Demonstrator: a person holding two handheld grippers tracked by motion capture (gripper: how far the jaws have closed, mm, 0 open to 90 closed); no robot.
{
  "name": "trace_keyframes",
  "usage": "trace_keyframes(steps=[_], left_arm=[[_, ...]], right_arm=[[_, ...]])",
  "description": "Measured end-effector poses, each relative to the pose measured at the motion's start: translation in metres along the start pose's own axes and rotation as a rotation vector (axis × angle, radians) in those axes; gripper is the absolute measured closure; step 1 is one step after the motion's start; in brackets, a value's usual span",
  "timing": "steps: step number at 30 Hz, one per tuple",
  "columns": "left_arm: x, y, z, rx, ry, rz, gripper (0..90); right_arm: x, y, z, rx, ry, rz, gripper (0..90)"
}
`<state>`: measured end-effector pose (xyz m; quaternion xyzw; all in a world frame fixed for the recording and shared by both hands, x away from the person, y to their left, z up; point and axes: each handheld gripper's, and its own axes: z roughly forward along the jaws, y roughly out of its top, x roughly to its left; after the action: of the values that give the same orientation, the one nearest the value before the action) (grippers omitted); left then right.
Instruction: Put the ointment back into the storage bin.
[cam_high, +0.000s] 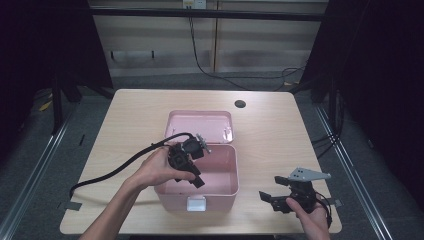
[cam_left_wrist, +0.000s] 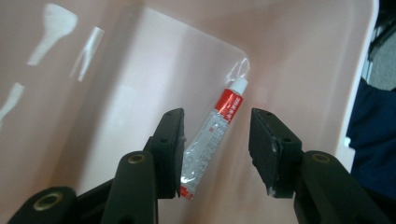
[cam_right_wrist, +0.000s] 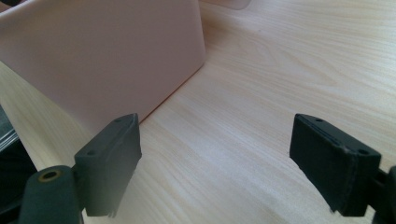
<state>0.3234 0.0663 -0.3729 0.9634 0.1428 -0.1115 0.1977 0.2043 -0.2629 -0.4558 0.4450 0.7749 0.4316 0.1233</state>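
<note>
Pink plastic is forming the open box (cam_high: 220, 187) at the middle of the table (cam_high: 270, 130), its lid (cam_high: 200, 125) lying back behind it and its white latch (cam_high: 196, 203) facing the person. Inside the box, a small tube (cam_left_wrist: 212, 135) is lying flat on the floor, running toward a far corner with its white cap pointing into that corner. The left claw (cam_left_wrist: 215, 149) is hanging above the box's left part, jaws parted and pads clear of the tube, so it is gripping nothing; the tube is showing between the two jaws but lower down, resting on the floor. Judging by that, the tube is already sitting where it belongs, and what is remaining is probably pulling the left claw clear of the box and swinging the lid shut. The tube itself is looking slim and soft-walled, silvery white with a red band near the cap, grey printing along its body and a red strip at the crimped end. The right claw (cam_high: 274, 196) is waiting to the right of the box, low over the table, jaws spread wide and empty.
</note>
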Motion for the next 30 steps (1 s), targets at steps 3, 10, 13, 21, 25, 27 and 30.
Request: trace_keyframes(steps=[3,10,13,21,25,27,30], left_arm=[[0.000,-0.005,-0.008,-0.033,0.011,0.000,55.9],[-0.007,-0.015,-0.034,-0.134,0.043,0.011,54.7],[-0.008,-0.019,-0.038,-0.160,0.046,0.005,54.5],[-0.009,-0.040,-0.051,-0.257,0.083,-0.014,51.3],[-0.010,-0.050,-0.059,-0.284,0.112,-0.016,50.4],[-0.011,-0.058,-0.065,-0.318,0.117,-0.022,50.3],[-0.010,-0.066,-0.070,-0.343,0.121,-0.030,50.1]], right_arm=[[0.000,0.000,0.000,0.000,-0.002,0.002,16.3],[0.001,0.000,0.001,0.005,-0.003,0.001,16.3],[0.000,0.000,0.000,0.001,-0.002,0.002,16.3],[0.000,0.000,0.001,0.007,-0.003,0.002,16.3],[0.000,0.000,0.001,0.006,-0.007,0.006,16.3],[0.000,0.000,0.001,0.006,-0.008,0.006,16.3],[0.000,0.000,0.001,0.005,-0.008,0.005,16.3]])
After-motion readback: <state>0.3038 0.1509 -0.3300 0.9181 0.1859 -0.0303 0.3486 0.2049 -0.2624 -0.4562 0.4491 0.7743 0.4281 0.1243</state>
